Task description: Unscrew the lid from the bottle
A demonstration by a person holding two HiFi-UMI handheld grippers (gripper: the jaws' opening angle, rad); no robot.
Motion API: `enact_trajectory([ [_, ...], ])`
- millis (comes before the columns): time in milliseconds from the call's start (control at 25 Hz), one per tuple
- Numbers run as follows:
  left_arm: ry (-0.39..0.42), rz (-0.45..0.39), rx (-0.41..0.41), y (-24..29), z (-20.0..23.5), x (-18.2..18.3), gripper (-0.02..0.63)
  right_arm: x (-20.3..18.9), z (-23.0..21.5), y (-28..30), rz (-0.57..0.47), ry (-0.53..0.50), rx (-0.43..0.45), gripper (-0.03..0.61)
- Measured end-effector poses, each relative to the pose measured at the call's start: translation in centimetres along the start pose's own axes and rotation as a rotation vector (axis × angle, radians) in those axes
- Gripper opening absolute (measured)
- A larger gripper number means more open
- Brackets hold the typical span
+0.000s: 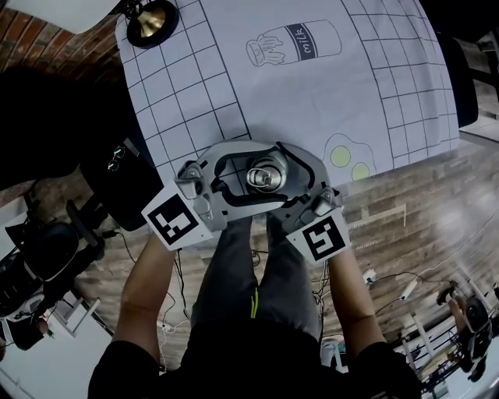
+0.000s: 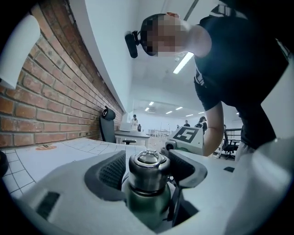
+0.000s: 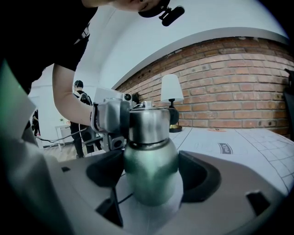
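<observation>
A green metal bottle (image 1: 265,173) with a steel lid (image 2: 148,172) is held upright off the table, over the person's legs, between both grippers. My right gripper (image 3: 151,176) is shut on the bottle's green body (image 3: 150,165), with both dark pads against it. My left gripper (image 2: 148,167) comes from the opposite side at the height of the lid. Its jaws stand around the lid: the right pad is at the lid and a thin gap shows at the left pad (image 2: 112,172). In the head view the left gripper (image 1: 248,174) and right gripper (image 1: 282,178) meet around the bottle.
A white gridded table cloth (image 1: 312,93) with a milk drawing (image 1: 295,43) and an egg drawing (image 1: 347,156) lies just beyond the bottle. A lamp (image 1: 152,19) stands at its far left corner. A black office chair (image 1: 117,171) is at the left, and there is wooden floor below.
</observation>
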State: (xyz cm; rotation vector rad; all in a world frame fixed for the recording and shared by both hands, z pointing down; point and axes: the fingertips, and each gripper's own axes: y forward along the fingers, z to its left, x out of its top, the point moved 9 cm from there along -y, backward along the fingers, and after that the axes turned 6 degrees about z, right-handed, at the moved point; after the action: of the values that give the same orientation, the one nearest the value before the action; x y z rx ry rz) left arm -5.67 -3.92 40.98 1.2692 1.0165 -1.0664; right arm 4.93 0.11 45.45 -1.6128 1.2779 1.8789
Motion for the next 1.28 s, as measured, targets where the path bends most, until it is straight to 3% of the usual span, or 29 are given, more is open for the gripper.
enact_trajectory([
  [200, -0.001, -0.006, -0.015, 0.2, -0.1, 0.1, 0.276, 0.0, -0.1, 0.0, -0.005, 0.005, -0.001, 0.348],
  [400, -0.018, -0.012, 0.074, 0.1, -0.6, 0.0, 0.276, -0.1, 0.0, 0.0, -0.005, 0.011, -0.009, 0.348],
  [720, -0.116, -0.016, 0.417, 0.6, -2.4, 0.0, 0.272, -0.3, 0.0, 0.0, -0.01, 0.019, -0.02, 0.348],
  [880, -0.101, -0.01, 0.578, 1.0, -3.4, 0.1, 0.272, -0.2, 0.1, 0.0, -0.014, 0.02, -0.02, 0.348],
  [1040, -0.095, -0.007, 0.582, 1.0, -3.4, 0.1, 0.272, -0.2, 0.0, 0.1, -0.015, 0.023, -0.02, 0.348],
  [1200, -0.12, -0.012, 0.514, 0.9, -3.2, -0.1, 0.27, -0.3, 0.1, 0.0, -0.018, 0.025, -0.025, 0.348],
  [1280, -0.155, -0.026, 0.459, 0.8, -3.0, -0.4, 0.33, -0.3, 0.1, 0.0, -0.014, 0.028, -0.025, 0.348],
])
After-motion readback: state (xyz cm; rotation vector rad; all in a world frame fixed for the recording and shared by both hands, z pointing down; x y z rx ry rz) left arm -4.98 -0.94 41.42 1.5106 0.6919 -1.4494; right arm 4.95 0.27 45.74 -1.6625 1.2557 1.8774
